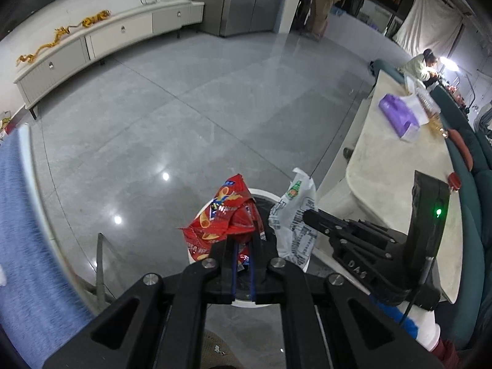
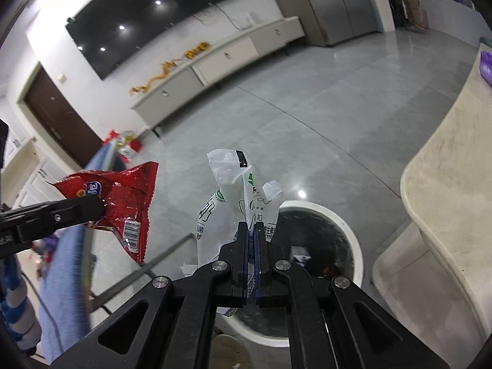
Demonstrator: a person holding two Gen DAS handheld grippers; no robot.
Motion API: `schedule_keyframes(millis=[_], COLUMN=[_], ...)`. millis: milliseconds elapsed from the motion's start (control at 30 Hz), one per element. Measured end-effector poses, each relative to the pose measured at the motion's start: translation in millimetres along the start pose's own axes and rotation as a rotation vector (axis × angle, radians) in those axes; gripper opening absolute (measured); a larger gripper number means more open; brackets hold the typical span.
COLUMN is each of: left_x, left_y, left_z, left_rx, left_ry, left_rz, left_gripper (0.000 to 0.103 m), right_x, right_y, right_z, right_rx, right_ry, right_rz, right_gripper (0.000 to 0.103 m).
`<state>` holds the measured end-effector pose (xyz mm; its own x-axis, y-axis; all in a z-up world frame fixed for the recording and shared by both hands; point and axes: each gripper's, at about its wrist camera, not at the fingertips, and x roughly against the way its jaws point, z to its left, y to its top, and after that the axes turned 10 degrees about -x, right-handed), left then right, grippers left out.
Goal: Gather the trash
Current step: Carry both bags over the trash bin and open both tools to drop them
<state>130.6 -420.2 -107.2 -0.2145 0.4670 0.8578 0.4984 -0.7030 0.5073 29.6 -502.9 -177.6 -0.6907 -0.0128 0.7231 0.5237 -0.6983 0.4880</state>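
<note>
Your left gripper (image 1: 243, 240) is clamped on a crumpled red snack wrapper (image 1: 224, 215), and your right gripper (image 2: 252, 230) is clamped on a white printed plastic bag (image 2: 236, 196). Both items hang above the open white-rimmed trash bin (image 2: 344, 218) on the grey floor (image 1: 184, 107). The bin stands just beside the beige table (image 2: 446, 184), where a purple tissue pack (image 1: 399, 117) lies.
</note>
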Motion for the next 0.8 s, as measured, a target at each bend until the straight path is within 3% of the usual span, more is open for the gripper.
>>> schedule_keyframes(millis=[300, 400, 567, 800], left_x=[-50.8, -52.6, -30.8, 30.7], left_y=[7.1, 7.4, 2.2, -8.0], left_z=[4.3, 8.0, 14.6, 25.8], left_rx=[0.045, 0.073, 0.081, 0.103], left_ry=[-0.046, -0.073, -0.072, -0.044], left_rz=[0.047, 0.044, 0.011, -0.071], left_gripper=[0.007, 0.008, 0.018, 0.029], right_x=[-49.5, -57.6, -50.9, -19.5], right_y=[-5.1, -4.2, -8.9, -10.0], right_z=[-21.2, -26.3, -26.6, -9.3], right_rx=[0.006, 0.004, 0.011, 0.025], right_ry=[-0.088, -0.102, -0.100, -0.086], right_rz=[0.064, 0.076, 0.069, 0.035], right_gripper=[0.007, 0.018, 0.035, 0.038])
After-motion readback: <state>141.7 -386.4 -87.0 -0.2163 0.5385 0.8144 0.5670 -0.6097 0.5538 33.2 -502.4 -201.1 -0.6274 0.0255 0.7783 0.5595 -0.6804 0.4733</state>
